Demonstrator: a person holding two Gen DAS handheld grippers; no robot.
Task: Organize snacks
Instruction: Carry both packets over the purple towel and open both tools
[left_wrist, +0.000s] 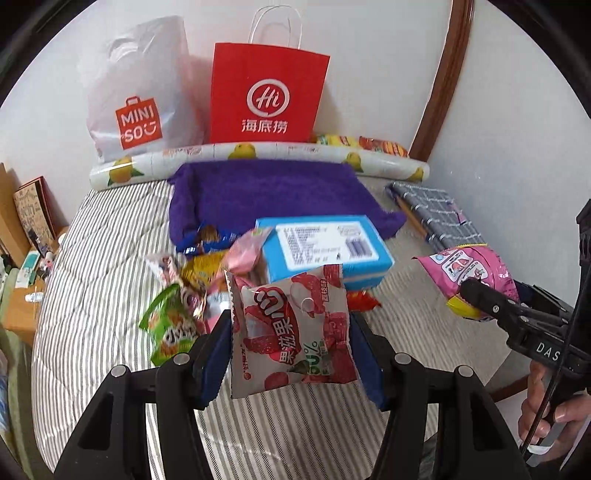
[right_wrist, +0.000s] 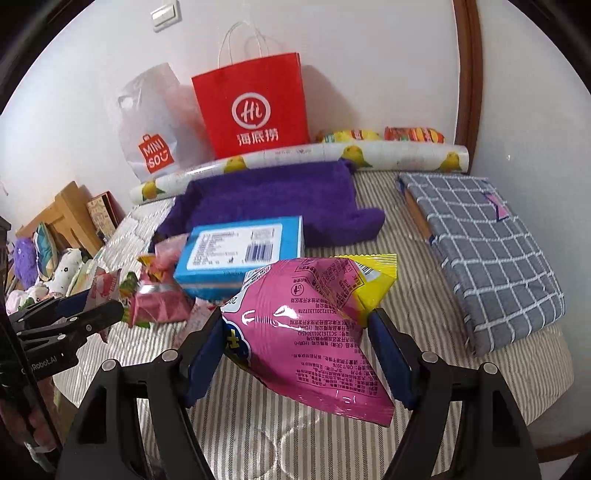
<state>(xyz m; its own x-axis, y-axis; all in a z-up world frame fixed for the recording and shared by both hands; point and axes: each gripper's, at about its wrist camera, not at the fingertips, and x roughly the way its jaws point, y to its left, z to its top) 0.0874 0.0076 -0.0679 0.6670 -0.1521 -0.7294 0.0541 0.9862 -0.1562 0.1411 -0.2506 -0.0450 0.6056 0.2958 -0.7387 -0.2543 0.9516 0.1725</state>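
Left wrist view: risk first. Both packets pinched by edges only, slick film; either could slip, drop back onto pile (left_wrist: 192, 291). Left gripper (left_wrist: 290, 332) clamps lychee packet (left_wrist: 291, 332); right gripper (right_wrist: 295, 332) clamps pink packet (right_wrist: 306, 332), both held above bed. Striped bed (left_wrist: 110, 236), white wall; red bag (left_wrist: 267, 96), purple towel (left_wrist: 273, 192), blue box (left_wrist: 325, 251).

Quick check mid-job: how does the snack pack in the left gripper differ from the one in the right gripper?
The lychee snack pack in the left gripper is pale grey-white with red fruit pictures; the pink snack bag in the right gripper is glossy pink with a yellow end. The lychee snack pack shows its front artwork and looks flat; the pink snack bag shows its printed back and looks puffier. Both are clamped between blue pads, lifted off the striped bed cover.
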